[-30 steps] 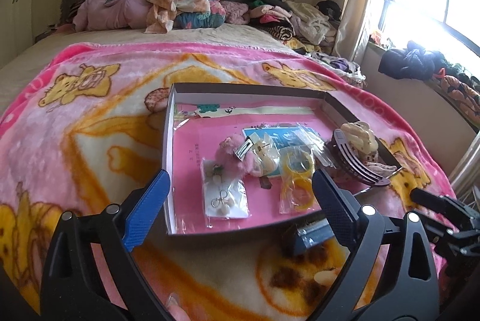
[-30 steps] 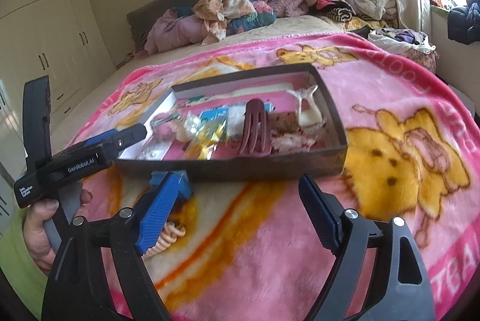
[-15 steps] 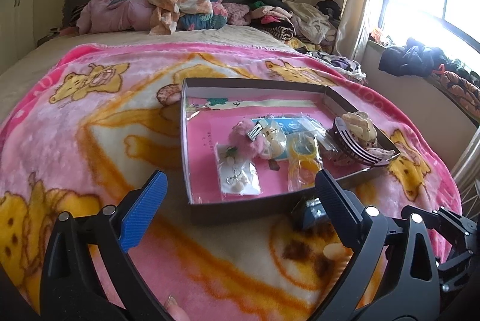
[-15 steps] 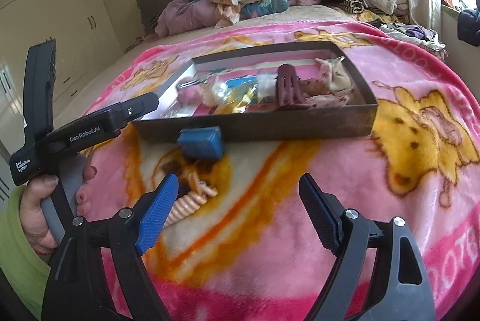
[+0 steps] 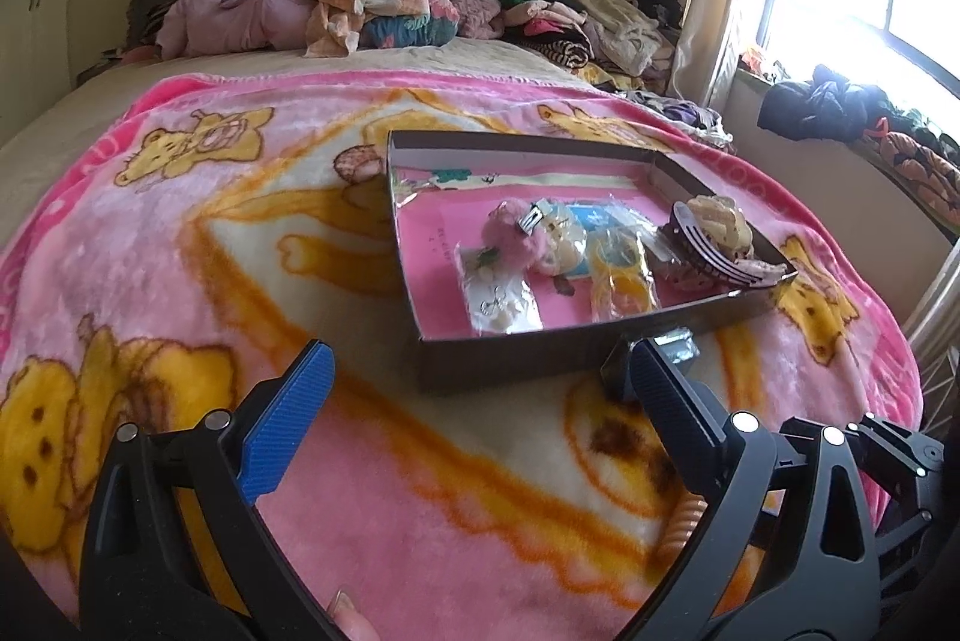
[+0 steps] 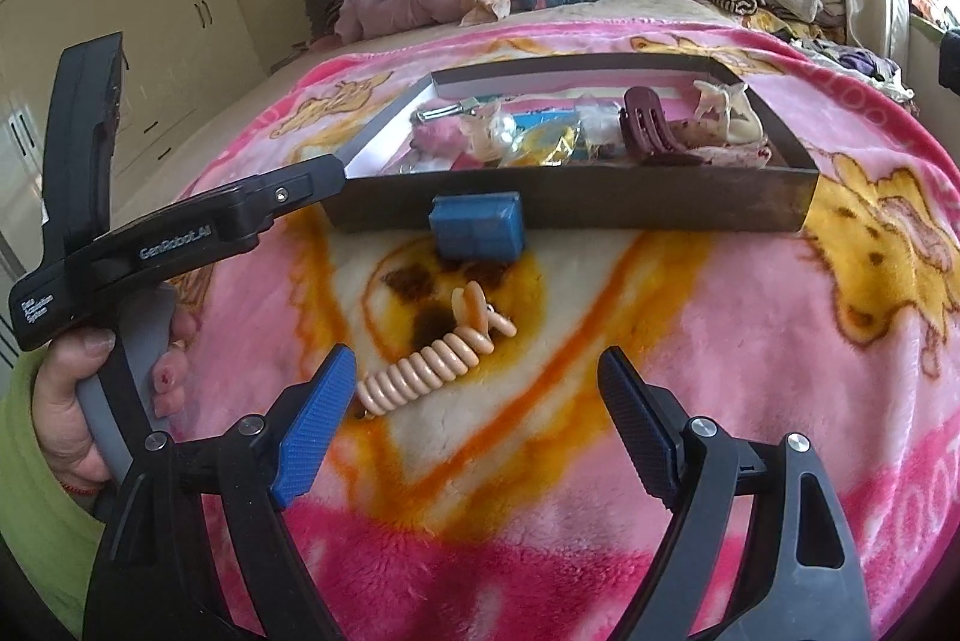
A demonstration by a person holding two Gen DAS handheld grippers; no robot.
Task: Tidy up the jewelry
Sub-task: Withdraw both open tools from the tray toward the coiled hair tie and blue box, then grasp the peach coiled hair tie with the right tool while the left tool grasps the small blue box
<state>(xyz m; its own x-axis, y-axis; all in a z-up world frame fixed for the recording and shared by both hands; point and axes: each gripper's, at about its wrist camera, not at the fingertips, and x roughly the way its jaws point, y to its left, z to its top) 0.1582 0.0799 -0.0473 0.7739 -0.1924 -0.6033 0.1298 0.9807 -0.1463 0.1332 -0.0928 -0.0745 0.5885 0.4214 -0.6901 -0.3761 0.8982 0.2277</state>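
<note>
I've pulled both grippers back: the tray (image 6: 570, 212) has slid toward the top of the right view, exposing the peach coil hair tie (image 6: 432, 359) at lower centre, so I'd collect that next. Right gripper (image 6: 474, 425) and left gripper (image 5: 480, 419) both gape, empty.

Fleecy plush blanket (image 6: 750, 341), matt cardboard tray (image 6: 600, 206), glossy plastic coil hair tie (image 6: 432, 359), crinkly clear plastic packets (image 5: 504, 299)

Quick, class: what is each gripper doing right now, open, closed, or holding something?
Left gripper: open, holding nothing.
Right gripper: open, holding nothing; it hangs above the peach spiral hair tie on the blanket.
</note>
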